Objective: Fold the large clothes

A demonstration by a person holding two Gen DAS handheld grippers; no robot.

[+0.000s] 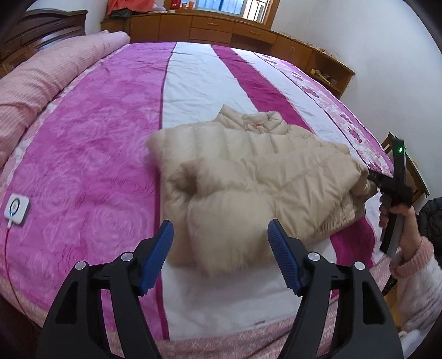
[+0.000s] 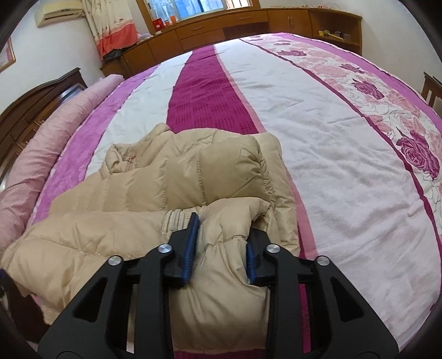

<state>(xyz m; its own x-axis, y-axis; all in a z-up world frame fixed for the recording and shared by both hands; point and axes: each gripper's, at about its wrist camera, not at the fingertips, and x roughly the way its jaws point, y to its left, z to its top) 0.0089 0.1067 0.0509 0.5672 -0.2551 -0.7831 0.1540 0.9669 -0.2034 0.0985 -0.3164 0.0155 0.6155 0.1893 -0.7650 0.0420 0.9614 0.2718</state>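
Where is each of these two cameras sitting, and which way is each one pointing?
Left wrist view: sits on the left gripper, looking down its open blue-padded fingers at the puffy beige quilted jacket on the pink-and-white striped bedspread; the right gripper, a hand and a pink sleeve show at right.
Right wrist view: sits on the right gripper, looking across the bed; a fold of the jacket lies between its pads.
Both share the jacket, the bedspread and the wooden cabinets under the window.

Striped bed [image 1: 193, 71] carries beige jacket [image 1: 248, 176], pink bolster [image 1: 41, 82].
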